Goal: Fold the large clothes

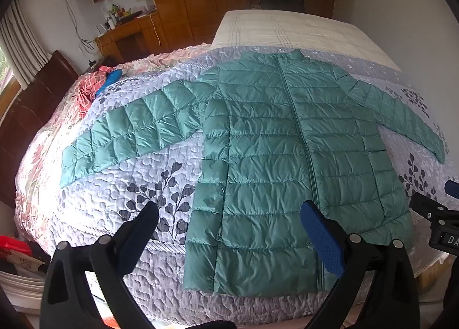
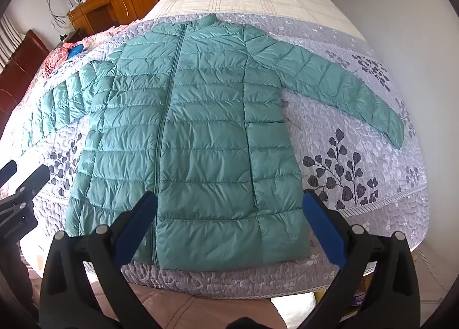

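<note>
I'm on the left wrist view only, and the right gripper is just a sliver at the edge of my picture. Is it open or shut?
Observer: Open. In the right wrist view the right gripper has its fingers spread wide with nothing between them.
Operator: Where does it sit relative to the jacket?
Observer: It points at the near hem of the jacket. One finger lines up with the zipper and the other with the hem's right side.
</note>
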A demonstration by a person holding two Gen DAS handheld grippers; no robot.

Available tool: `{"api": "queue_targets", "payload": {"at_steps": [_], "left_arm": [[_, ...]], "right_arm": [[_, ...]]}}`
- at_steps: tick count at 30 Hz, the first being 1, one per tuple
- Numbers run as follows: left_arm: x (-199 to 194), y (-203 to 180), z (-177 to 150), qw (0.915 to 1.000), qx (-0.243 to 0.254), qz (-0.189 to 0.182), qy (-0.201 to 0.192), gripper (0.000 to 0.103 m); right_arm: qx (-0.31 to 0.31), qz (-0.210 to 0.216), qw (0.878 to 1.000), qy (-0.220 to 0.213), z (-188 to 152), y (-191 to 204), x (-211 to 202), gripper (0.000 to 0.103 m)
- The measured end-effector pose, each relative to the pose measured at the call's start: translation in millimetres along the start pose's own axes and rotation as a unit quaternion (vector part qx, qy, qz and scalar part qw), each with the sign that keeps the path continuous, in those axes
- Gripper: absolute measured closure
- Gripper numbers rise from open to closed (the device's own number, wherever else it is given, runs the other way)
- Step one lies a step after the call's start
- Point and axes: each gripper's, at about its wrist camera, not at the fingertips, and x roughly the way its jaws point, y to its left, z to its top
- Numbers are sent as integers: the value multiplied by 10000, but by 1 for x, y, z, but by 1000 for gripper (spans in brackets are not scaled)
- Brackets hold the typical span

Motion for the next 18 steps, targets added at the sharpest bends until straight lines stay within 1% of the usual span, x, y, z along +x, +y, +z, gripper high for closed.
{"api": "queue_targets", "payload": {"at_steps": [18], "left_arm": [[0, 0, 0, 10000, 6, 20, -20, 4]], "right_arm": [[1, -4, 10000, -11, 0, 0, 0, 3]]}}
